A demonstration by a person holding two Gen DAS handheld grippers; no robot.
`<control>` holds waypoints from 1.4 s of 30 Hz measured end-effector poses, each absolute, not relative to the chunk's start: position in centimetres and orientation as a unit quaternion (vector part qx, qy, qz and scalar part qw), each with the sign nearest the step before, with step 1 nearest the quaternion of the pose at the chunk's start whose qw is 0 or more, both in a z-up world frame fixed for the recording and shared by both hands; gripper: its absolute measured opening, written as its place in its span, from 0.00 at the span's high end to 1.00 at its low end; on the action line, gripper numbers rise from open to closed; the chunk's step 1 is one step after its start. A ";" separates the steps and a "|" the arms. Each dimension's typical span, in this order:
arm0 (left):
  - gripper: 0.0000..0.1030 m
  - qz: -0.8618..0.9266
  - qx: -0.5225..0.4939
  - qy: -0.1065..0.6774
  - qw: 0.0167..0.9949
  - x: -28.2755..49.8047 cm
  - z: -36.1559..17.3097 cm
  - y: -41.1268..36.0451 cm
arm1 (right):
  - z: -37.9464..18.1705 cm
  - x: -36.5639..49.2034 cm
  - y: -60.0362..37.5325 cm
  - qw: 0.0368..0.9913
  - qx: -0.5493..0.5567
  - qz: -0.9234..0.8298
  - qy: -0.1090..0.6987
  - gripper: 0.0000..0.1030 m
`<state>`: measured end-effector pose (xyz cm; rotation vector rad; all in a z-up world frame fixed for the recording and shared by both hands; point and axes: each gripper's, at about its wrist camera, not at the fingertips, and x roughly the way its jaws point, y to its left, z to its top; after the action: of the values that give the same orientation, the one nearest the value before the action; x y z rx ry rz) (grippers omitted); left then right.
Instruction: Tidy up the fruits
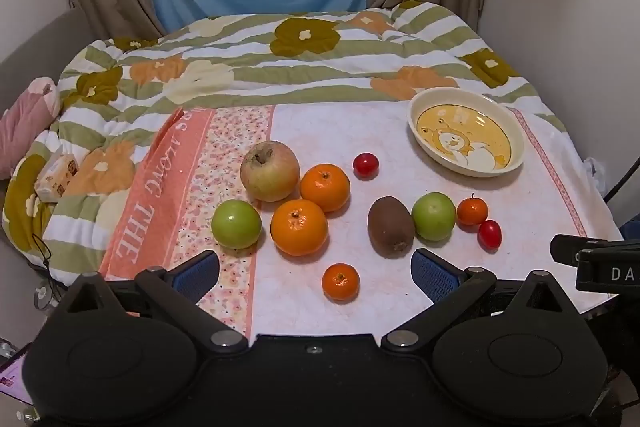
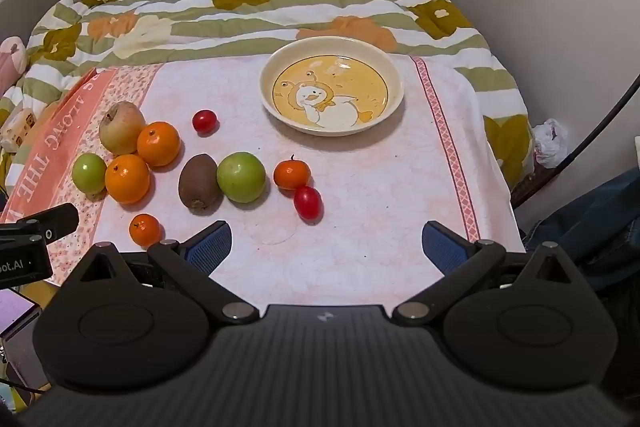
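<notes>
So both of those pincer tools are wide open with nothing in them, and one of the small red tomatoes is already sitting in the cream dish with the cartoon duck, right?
Not quite. The cream duck-print dish holds nothing; both small red tomatoes lie on the pink cloth, as the right wrist view shows. The rest holds: the left gripper and right gripper are wide open and hold nothing.

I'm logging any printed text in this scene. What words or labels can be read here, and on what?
"ALONG THE", partly cut off: orange band of the cloth.
"DA", cut off: right gripper's body.
"oot.AI", cut off: left gripper's body.
Tissue pack print: too blurred to read.
</notes>
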<state>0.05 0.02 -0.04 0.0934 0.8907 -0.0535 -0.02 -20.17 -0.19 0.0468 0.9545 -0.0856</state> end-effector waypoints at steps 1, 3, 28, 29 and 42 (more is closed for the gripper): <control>0.00 -0.028 0.043 0.432 0.900 0.1 -0.1 0.1 | -0.2 0.0 -20.2 0.887 0.023 -0.041 0.459 0.00; 0.00 -0.021 0.055 0.426 0.903 0.1 -0.1 -0.1 | -0.2 0.0 -20.2 0.888 0.024 -0.040 0.458 0.00; 0.00 -0.020 0.047 0.421 0.905 -0.2 0.2 -0.3 | -0.2 0.0 -20.1 0.887 0.022 -0.042 0.460 0.00; 0.00 -0.021 0.047 0.421 0.905 -0.2 0.2 -0.3 | -0.2 0.0 -20.1 0.887 0.023 -0.042 0.460 0.00; 0.00 -0.026 0.046 0.426 0.903 -0.2 0.1 -0.2 | -0.1 -0.1 -19.9 0.886 0.021 -0.042 0.460 0.00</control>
<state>-0.20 -0.16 0.12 0.0943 0.8804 -0.0544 -0.12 -19.94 -0.08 0.0437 0.9571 -0.0880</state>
